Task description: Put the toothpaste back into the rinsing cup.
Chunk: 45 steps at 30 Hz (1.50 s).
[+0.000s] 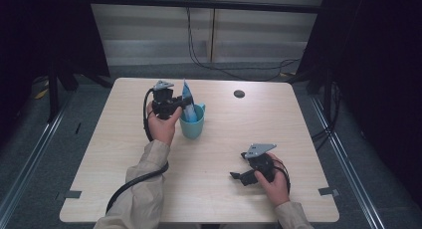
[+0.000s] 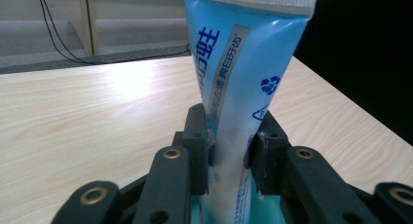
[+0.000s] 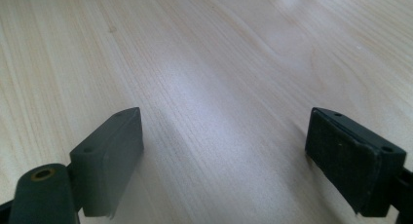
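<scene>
At the back-left of the worktop (image 1: 278, 114), the left claw (image 1: 185, 103) is clamped on a toothpaste tube (image 1: 187, 100) that stands cap-end down inside a teal cup (image 1: 193, 122). In the left gripper view both pads pinch the tube (image 2: 234, 87) across its lower body, claw closed as far as the tube allows, with the teal rim just visible under the jaws.

Progress, my read: tube is already in the cup and roughly upright, leaning slightly. What's left is either release and back off, or lift out. Can't tell which direction from this alone. If it's placement, this is near done; only the let-go remains.

Right claw (image 1: 238, 176) is idle at front-right, well apart from the cup, held low over bare wood. In the right gripper view its jaws stand wide apart with nothing between them.

Materials and shapes:
- Tube: soft glossy plastic laminate, light blue fading to white, printed text and a recycling mark, flat white crimped seal at the top end. Wedge shape, wide at the crimp, narrowing downward. Will dent under the pads.
- Cup: smooth teal plastic or ceramic, can't tell which; round, with a side handle toward the back-right.
- Worktop: pale wood-grain laminate, matte with soft glare, rounded corners, a dark round grommet (image 1: 239, 93) at the back.
- Claw pads: black, blocky, matte, with screw holes.
</scene>
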Each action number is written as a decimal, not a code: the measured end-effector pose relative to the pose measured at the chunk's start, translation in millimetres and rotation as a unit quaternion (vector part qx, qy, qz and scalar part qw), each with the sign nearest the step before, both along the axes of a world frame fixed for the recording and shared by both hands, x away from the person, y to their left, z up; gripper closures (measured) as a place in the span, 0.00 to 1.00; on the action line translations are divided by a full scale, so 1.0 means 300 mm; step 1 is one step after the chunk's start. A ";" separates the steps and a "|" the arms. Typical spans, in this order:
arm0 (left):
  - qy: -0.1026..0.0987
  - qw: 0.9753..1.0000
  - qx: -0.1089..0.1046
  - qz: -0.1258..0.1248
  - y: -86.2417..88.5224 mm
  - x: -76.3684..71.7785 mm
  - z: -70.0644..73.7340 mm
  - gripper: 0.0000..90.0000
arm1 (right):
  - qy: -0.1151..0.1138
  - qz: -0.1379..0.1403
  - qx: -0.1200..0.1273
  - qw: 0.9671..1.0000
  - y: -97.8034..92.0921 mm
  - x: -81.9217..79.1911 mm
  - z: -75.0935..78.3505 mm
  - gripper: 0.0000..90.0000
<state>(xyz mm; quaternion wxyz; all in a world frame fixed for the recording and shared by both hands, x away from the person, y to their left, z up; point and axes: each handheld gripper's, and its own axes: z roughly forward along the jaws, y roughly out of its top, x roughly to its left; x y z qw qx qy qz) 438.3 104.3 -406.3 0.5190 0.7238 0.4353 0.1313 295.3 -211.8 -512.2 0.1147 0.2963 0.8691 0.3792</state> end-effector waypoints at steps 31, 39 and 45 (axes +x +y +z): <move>-0.001 1.000 0.009 0.024 0.036 0.009 -0.015 0.75 | 0.001 0.001 0.000 1.000 0.000 0.000 0.000 0.15; -0.002 0.999 0.012 0.030 0.042 0.008 -0.020 0.74 | 0.000 0.000 0.000 1.000 0.000 0.000 0.000 0.15; -0.002 1.000 0.008 0.030 0.045 0.008 -0.023 0.73 | 0.000 0.001 0.000 1.000 0.000 0.000 0.000 0.15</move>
